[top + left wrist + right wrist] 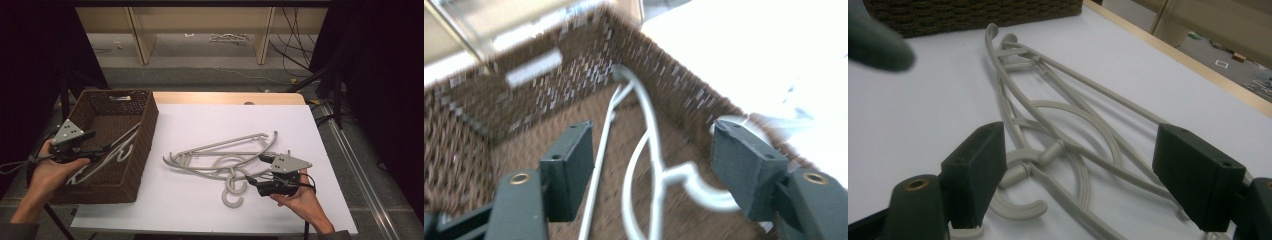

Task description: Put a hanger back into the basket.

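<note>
Woven brown wicker forms the basket [145, 131] at the left of the high view, on the edge of the white table sheet [200, 125]. Inside it lies a pale grey hanger [120, 147], slanting from the lower left of the basket floor up toward its right wall; in the left gripper view the same hanger [651, 150] runs up the frame's middle to the basket's far corner, its hook curling at lower right. The left gripper [97, 142] hangs over the basket's near left part, its jaws spread apart with nothing between the pads and the hanger lying below them. At the centre of the high view, on the sheet, two more hangers [220, 157] lie tangled together, hooks toward the bottom of the frame. The right gripper [257, 170] sits just beside them at their lower right, jaws wide apart and clamped on nothing; in the right gripper view the tangled hangers [1058, 125] stretch from between the jaws toward the upper left, near the basket's wall [973, 15].
</note>
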Available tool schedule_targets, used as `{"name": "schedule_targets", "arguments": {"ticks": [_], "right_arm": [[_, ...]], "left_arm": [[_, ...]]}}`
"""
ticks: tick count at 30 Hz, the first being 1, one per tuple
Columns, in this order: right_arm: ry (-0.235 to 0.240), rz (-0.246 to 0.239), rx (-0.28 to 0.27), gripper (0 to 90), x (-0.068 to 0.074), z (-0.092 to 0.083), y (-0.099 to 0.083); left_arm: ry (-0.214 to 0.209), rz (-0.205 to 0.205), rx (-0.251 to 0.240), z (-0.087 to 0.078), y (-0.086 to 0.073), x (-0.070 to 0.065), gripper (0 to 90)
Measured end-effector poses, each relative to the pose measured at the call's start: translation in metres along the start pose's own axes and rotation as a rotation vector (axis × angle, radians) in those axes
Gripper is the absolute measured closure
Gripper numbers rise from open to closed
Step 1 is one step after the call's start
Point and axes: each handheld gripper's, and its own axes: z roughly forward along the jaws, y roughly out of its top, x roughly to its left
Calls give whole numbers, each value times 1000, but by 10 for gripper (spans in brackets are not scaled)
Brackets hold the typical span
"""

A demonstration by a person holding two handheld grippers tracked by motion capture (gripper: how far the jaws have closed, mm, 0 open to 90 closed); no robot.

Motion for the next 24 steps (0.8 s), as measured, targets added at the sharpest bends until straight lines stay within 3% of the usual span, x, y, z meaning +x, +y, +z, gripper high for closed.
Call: {"name": "schedule_targets", "arguments": {"ticks": [3, 7, 10, 14, 15, 17, 24], "right_arm": [[3, -2, 13, 225, 0, -1, 0], [4, 1, 11, 223, 0, 0, 0], [5, 5, 3, 221, 0, 0, 0], [5, 9, 3, 221, 0, 0, 0], [4, 10, 0, 220, 0, 0, 0], [6, 13, -3, 220, 0, 1, 0], [5, 18, 3, 219, 0, 1, -2]], "left_arm": [[-13, 1, -75, -7, 11, -18, 285], [-59, -8, -167, -11, 21, -47, 246], [-111, -6, -204, -11, 26, -69, 237], [-184, 16, -229, -4, 28, -94, 233], [-191, 31, -244, -1, 28, -98, 232], [-199, 24, -258, 3, 25, -107, 233], [-273, 42, -231, 18, 7, -133, 218]]}}
